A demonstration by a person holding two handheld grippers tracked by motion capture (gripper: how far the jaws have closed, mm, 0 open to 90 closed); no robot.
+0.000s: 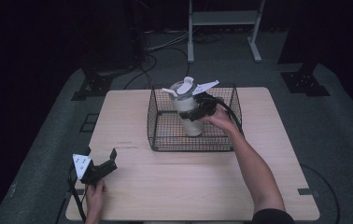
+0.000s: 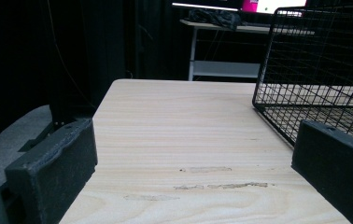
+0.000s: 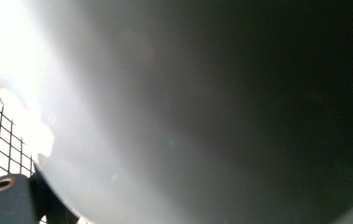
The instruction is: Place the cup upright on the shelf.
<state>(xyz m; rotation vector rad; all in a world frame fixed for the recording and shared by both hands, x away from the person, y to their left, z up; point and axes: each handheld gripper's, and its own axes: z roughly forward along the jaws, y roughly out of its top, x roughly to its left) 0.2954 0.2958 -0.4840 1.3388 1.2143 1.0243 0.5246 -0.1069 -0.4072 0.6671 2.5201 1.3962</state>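
Note:
A cream-white tumbler (image 1: 187,112) with a lid and flip tab stands upright inside a black wire basket (image 1: 165,140) at the middle back of the table. My right gripper (image 1: 194,111) reaches into the basket from the right, shut on the tumbler's body; in the right gripper view the tumbler's pale wall (image 3: 174,112) sits right against the camera. My left gripper (image 1: 101,157) rests low at the table's front left, open with nothing between its jaws. In the left gripper view its gap (image 2: 193,163) frames bare wood, with the basket (image 2: 305,74) ahead to the right.
The light wooden table (image 1: 132,186) has bare room left of and in front of the basket. Grey carpet surrounds it. A white desk frame (image 1: 221,18) and black stand feet (image 1: 305,81) stand beyond the far edge, with cables on the floor.

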